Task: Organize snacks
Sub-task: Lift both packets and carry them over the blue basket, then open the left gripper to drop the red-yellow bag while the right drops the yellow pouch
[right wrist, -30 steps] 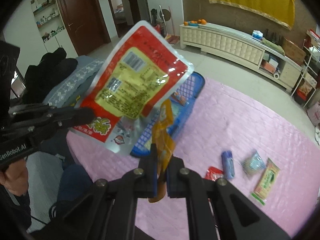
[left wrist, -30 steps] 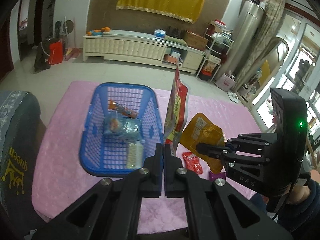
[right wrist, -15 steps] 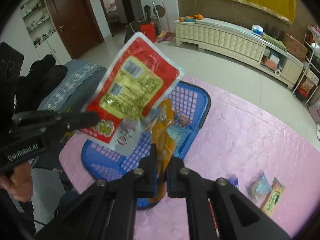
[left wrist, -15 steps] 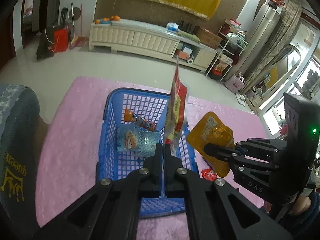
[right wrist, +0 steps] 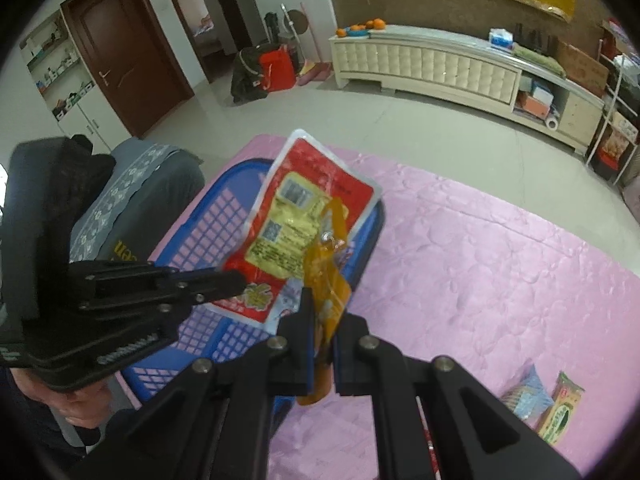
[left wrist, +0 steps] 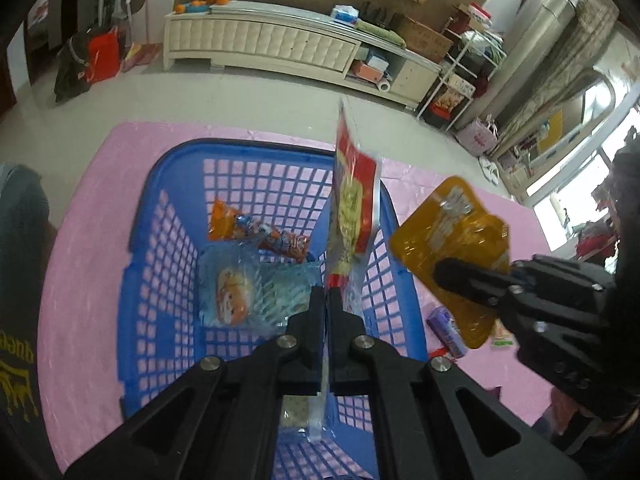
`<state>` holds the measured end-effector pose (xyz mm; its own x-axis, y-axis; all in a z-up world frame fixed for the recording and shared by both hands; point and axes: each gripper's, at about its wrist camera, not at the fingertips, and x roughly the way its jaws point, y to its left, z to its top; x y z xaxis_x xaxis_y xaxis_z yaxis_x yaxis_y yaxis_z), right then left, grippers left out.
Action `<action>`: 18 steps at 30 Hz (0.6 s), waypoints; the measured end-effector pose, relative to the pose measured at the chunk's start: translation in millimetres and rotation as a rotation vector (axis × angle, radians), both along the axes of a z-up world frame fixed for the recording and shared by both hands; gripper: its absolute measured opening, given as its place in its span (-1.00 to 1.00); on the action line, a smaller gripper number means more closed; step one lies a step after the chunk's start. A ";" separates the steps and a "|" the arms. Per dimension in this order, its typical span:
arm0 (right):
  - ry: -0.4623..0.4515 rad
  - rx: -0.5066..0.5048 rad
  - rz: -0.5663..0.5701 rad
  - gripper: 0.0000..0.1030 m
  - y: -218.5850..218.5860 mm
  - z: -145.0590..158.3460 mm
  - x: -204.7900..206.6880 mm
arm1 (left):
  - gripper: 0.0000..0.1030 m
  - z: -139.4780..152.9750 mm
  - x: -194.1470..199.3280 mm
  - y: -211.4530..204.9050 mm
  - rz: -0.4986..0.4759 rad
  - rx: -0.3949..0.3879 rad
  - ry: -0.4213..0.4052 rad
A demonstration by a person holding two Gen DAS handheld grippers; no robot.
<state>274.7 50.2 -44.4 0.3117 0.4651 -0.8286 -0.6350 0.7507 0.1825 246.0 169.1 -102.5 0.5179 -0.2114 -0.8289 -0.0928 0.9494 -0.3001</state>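
Left gripper (left wrist: pixel 325 298): clamped on the bottom edge of a red and yellow snack pouch (left wrist: pixel 352 208), which stands up edge-on to its own camera, directly above the blue basket (left wrist: pixel 160 216). In the right wrist view the same gripper (right wrist: pixel 236 282) comes in from the left, pinching the pouch (right wrist: pixel 304 216) at its lower left corner, the barcode face turned to that camera.

Right gripper (right wrist: pixel 322 308): closed on an orange pouch (right wrist: pixel 326 276), which sticks up between the fingers and hangs out below them. In the left wrist view this gripper (left wrist: pixel 444 272) holds the orange pouch (left wrist: pixel 452 240) beside the basket's right rim, just right of the red pouch.

Basket: blue plastic lattice, sitting on a pink quilted cloth (left wrist: pixel 80 264). Inside lie an orange-ended snack stick (left wrist: pixel 256 232), a clear blue packet with a round bun (left wrist: pixel 240 292), and a pale packet (left wrist: pixel 296 416) at the near end, mostly hidden by the fingers.

Loose on the cloth: a small purple packet (left wrist: pixel 444 330) right of the basket; further right, a light blue packet (right wrist: pixel 524 394) and a green and yellow packet (right wrist: pixel 560 408) lying side by side.

Person: a hand (right wrist: pixel 76 400) shows under the left gripper's body.

Background: a cream sideboard (right wrist: pixel 440 64) with oranges (right wrist: pixel 368 26) on top, and a dark wooden door (right wrist: pixel 120 48).
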 end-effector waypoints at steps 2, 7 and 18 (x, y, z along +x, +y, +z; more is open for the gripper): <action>0.000 0.009 -0.006 -0.81 -3.8 0.4 1.5 | -0.91 -4.2 6.8 -5.3 -0.021 0.045 0.032; 0.012 0.021 -0.017 -0.81 -11.1 5.6 -1.4 | 0.15 5.3 0.3 -13.4 -0.033 0.109 0.019; -0.015 0.028 -0.001 -0.81 2.9 34.6 -27.1 | 0.34 59.3 -55.7 -2.3 -0.015 0.221 -0.093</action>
<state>247.6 53.1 -9.7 0.3248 0.4876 -0.8104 -0.6368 0.7463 0.1938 190.3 166.8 -43.2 0.5928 -0.0386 -0.8045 -0.0600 0.9940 -0.0919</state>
